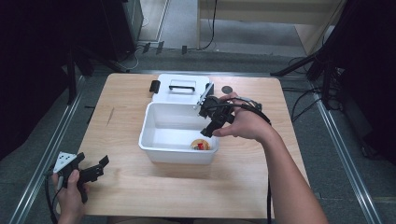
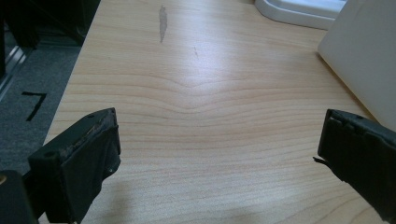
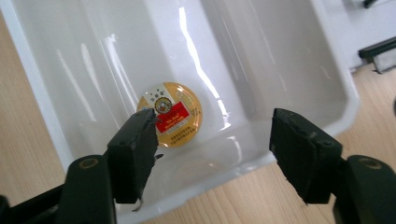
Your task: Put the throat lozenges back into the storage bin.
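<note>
A white plastic bin (image 1: 175,156) stands open in the middle of the wooden table (image 1: 187,186). A small round tin (image 1: 200,145) with a gold and red label lies flat on the bin's floor, in its near right corner. My right gripper (image 1: 208,130) hangs over that corner, pointing down into the bin. In the right gripper view the tin (image 3: 170,114) lies below the jaws, partly behind the left one, inside the bin (image 3: 289,60). That gripper (image 3: 215,121) is open and holds nothing. My left gripper (image 1: 100,165) rests open at the table's near left corner.
The bin's white lid (image 1: 180,88), with a black handle, lies flat just behind the bin. A small dark round object (image 1: 227,89) sits to the right of the lid. In the left gripper view, bare wood lies between the jaws (image 2: 219,121), with the bin's wall (image 2: 364,51) at the right.
</note>
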A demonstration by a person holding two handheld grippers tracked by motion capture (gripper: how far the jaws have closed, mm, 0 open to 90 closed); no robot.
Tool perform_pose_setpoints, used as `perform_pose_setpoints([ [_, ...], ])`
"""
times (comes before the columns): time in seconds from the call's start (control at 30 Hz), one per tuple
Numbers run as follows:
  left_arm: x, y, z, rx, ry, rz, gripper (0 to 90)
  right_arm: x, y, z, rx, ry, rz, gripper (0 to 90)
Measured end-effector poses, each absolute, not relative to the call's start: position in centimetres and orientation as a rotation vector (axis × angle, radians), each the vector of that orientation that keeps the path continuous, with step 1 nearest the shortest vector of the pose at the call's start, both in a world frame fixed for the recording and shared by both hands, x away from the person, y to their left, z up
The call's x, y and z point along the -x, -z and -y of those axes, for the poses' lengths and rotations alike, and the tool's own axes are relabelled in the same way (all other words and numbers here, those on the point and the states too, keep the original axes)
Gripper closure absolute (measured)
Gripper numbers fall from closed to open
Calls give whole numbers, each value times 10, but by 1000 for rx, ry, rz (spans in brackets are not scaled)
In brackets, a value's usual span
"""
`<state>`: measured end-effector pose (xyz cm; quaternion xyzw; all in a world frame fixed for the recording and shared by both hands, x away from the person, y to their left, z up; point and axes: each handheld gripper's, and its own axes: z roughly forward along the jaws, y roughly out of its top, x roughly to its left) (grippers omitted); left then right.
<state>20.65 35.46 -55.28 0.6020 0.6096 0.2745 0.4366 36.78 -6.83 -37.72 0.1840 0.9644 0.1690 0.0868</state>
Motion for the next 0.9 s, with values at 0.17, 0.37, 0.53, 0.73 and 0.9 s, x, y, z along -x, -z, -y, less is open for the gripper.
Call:
perform_pose_setpoints([
  [0.17, -207, 553, -355, -1501, -683, -1516, 0, -366, 367, 81, -628, -538, -2857, 285],
  [0.37, -207, 553, -355, -1500, -685, -1515, 0, -364, 360, 99, -694, -539, -2811, 176],
  [0.53, -206, 553, -355, -1504, -685, -1517, 0, -362, 359, 116, -791, -522, -2749, 129],
  [0.73, -206, 553, -354, -1503, -687, -1516, 0, -357, 361, 137, -896, -528, -2709, 0],
  [0.9, -206, 553, -354, -1502, -687, -1516, 0, -354, 369, 158, -967, -574, -2676, 0],
])
